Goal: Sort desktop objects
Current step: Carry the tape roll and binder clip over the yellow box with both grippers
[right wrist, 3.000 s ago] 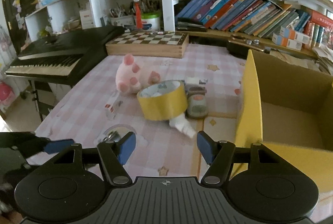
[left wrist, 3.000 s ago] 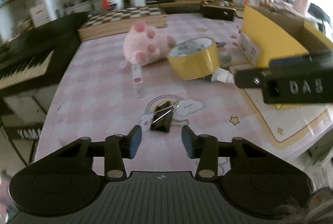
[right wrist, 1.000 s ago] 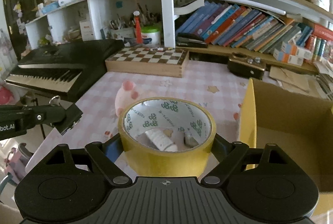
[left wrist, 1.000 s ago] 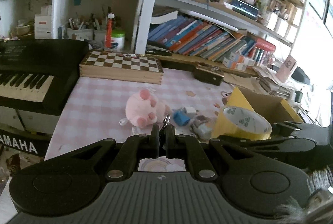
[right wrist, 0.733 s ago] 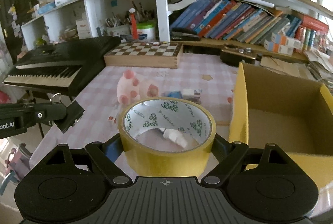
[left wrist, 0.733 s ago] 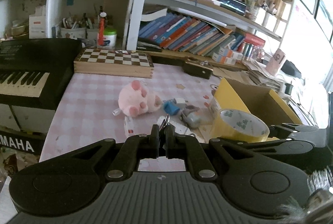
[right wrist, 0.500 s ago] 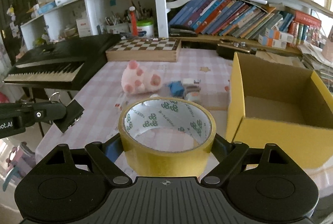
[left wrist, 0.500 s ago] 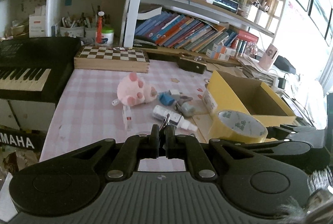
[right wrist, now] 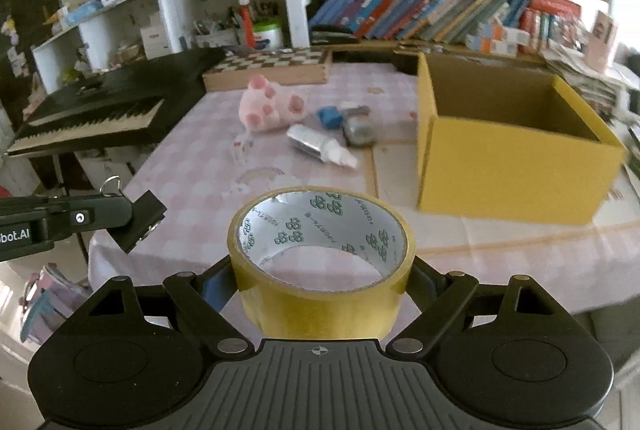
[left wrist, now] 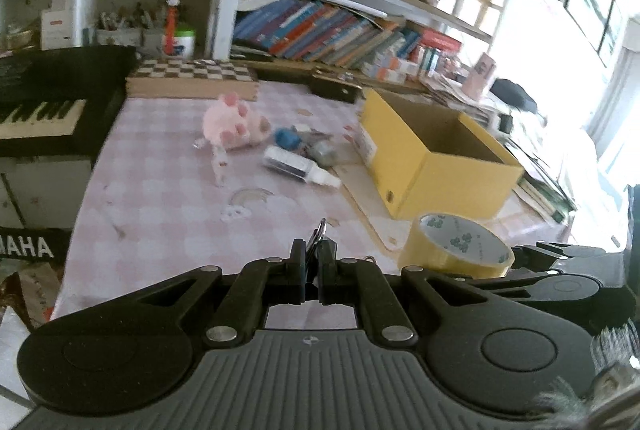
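Observation:
My left gripper (left wrist: 313, 258) is shut on a black binder clip (left wrist: 320, 232); only its wire loop shows above the closed fingers. In the right wrist view that clip (right wrist: 138, 216) hangs off the table's front left corner. My right gripper (right wrist: 322, 270) grips a wide roll of yellow tape (right wrist: 320, 262) by its sides, held above the table's front edge. The tape roll (left wrist: 460, 246) also appears at the lower right of the left wrist view. An open yellow cardboard box (right wrist: 512, 150) stands on the table, ahead and to the right of both grippers.
On the pink checked tablecloth (right wrist: 208, 190) lie a pink plush toy (right wrist: 268, 106), a white bottle (right wrist: 320, 146), a blue item (right wrist: 330, 117) and a grey item (right wrist: 358, 130). A keyboard (right wrist: 100, 114) flanks the left; a chessboard box (right wrist: 272, 68) and bookshelves stand behind.
Both grippers have drawn back from the middle of the table to its front edge and shifted right, each keeping its load. The yellow box now shows whole.

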{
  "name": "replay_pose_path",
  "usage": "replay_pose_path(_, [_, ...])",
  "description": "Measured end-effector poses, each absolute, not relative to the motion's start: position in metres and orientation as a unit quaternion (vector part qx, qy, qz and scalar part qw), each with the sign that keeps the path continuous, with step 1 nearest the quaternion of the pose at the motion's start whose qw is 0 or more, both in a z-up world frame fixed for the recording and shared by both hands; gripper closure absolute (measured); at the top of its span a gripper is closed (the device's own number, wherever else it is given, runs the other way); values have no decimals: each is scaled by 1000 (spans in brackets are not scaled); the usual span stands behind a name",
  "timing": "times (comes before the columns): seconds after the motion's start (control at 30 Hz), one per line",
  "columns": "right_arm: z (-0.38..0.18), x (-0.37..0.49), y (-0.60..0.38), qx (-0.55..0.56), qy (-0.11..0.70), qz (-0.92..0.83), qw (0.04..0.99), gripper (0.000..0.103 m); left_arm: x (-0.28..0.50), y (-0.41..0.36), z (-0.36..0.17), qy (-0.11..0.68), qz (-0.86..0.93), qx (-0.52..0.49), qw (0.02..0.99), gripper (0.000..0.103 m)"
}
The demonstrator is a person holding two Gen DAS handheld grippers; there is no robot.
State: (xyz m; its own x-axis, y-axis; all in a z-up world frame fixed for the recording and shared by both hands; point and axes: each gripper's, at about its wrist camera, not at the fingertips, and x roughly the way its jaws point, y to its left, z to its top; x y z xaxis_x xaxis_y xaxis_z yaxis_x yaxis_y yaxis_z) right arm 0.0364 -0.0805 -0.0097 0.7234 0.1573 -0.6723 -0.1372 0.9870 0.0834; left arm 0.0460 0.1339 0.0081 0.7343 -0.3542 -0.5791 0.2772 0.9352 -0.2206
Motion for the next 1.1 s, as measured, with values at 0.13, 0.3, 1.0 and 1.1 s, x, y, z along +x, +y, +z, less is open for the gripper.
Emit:
replay_pose_path(0.13, [-11, 21, -88, 23, 366, 60, 928, 15, 37, 125, 6, 325, -193, -52, 924, 98])
replay_pose_path(0.3, [-12, 7, -96, 30, 368, 39, 928, 15, 33, 116, 6, 328, -214, -45, 919, 98])
replay_pose_path(1.0, [-17, -18, -145, 61, 384, -42, 921, 15, 39, 53, -2, 347, -302, -15, 888, 98])
replay_pose_path(1.1, [-17, -18, -154, 66, 384, -51, 920, 15, 42, 43, -2, 347, -311, -10, 884, 98])
